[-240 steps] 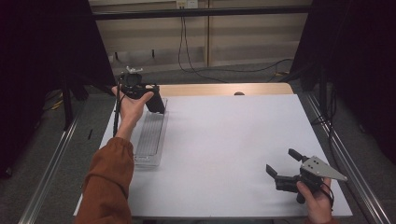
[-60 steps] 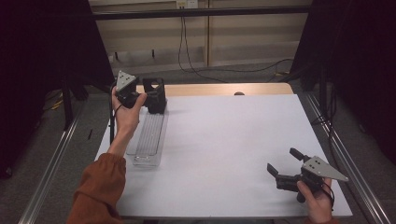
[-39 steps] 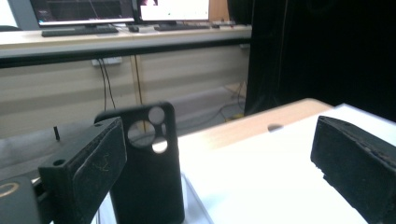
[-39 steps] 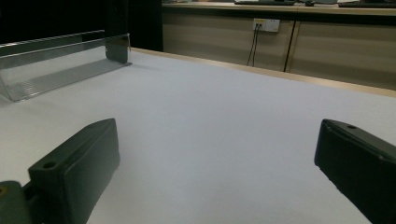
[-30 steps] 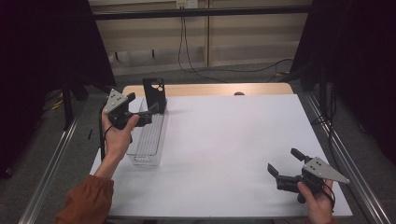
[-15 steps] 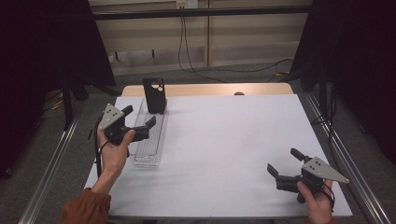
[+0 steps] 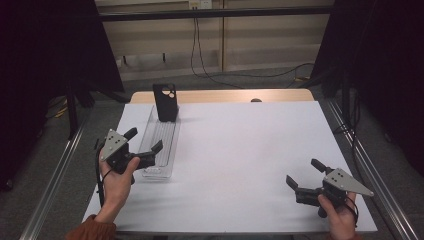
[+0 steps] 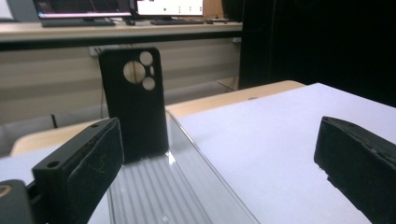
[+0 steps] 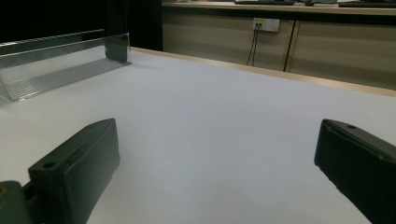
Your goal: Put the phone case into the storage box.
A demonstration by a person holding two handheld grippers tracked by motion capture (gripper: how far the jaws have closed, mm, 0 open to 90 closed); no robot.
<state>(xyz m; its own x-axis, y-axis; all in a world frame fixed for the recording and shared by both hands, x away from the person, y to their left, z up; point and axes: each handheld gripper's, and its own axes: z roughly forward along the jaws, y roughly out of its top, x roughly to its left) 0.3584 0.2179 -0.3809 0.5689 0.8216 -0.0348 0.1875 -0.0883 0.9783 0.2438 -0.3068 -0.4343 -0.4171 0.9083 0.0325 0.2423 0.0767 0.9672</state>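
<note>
Your left gripper [image 7: 144,143] sits near the left edge of the white table [image 7: 250,150], held in your left hand [image 7: 117,172], with its jaws spread wide and nothing between them. Its far jaw lies over the near end of the clear tray [image 7: 161,145], the long, ribbed, transparent one that runs away from you along the left side of the table. At the far end of that tray the black phone case [image 7: 165,102] stands upright, its round camera cut-outs at the top. In the left gripper view the phone case [image 8: 133,109] rises just past the left jaw, well apart from both jaws, with the ribbed floor of the tray [image 8: 159,191] stretching between you and it.

Your right gripper [image 7: 304,176] rests near the front right corner of the table, held in your right hand [image 7: 340,215]. Its jaws are also spread wide and hold nothing. In the right gripper view you see bare white table between the jaws, and the clear tray [image 9: 56,70] lies far off at the upper left, well apart from this gripper. A strip of bare wood shows along the table's far edge
</note>
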